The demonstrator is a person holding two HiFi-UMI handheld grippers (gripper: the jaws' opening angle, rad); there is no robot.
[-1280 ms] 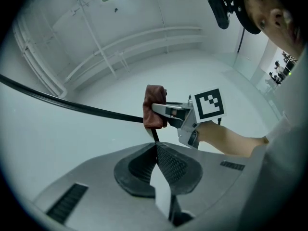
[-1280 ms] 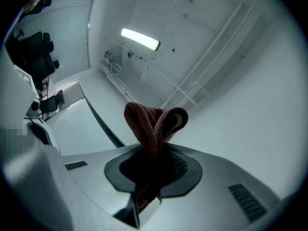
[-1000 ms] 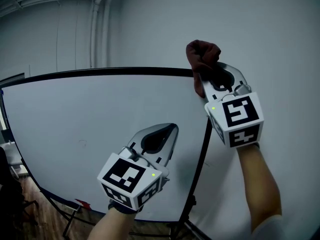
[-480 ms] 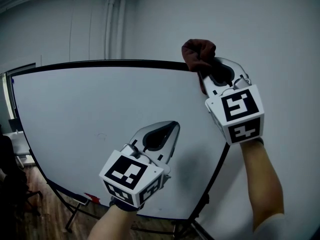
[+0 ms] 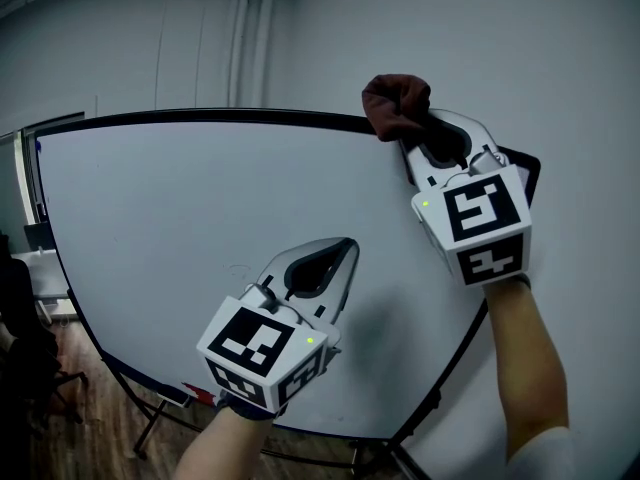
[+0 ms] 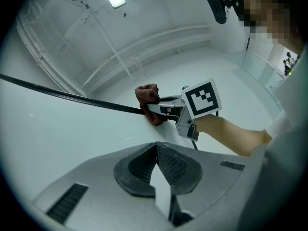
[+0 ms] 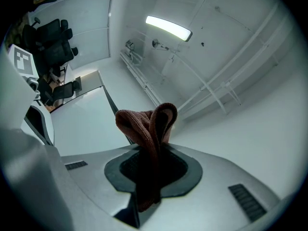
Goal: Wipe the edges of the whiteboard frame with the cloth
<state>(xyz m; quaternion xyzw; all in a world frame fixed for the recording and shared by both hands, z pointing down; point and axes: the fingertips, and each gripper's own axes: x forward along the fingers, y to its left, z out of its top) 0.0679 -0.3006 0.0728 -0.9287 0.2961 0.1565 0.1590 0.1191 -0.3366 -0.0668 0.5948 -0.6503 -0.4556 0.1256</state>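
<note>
A dark red cloth (image 5: pixel 397 106) is bunched in my right gripper (image 5: pixel 412 140), which is shut on it and holds it against the black top edge of the whiteboard frame (image 5: pixel 220 117), a little left of the top right corner. In the right gripper view the cloth (image 7: pixel 147 129) sticks up from between the jaws, over the frame edge (image 7: pixel 111 105). My left gripper (image 5: pixel 345 253) hovers in front of the white board surface (image 5: pixel 180 228), lower middle, shut with nothing in it. The left gripper view shows the cloth (image 6: pixel 149 100) on the frame (image 6: pixel 67 96).
The whiteboard stands on a black tripod stand (image 5: pixel 150 423) over a wooden floor (image 5: pixel 70 438). A grey wall with vertical pipes (image 5: pixel 250 38) lies behind. A red thing (image 5: pixel 200 393) sits at the board's lower edge. Desks and dark chairs (image 7: pixel 53 37) show beyond the board.
The cloth and right gripper have slid left along the top frame edge, away from the top right corner. The left gripper has kept its place before the board.
</note>
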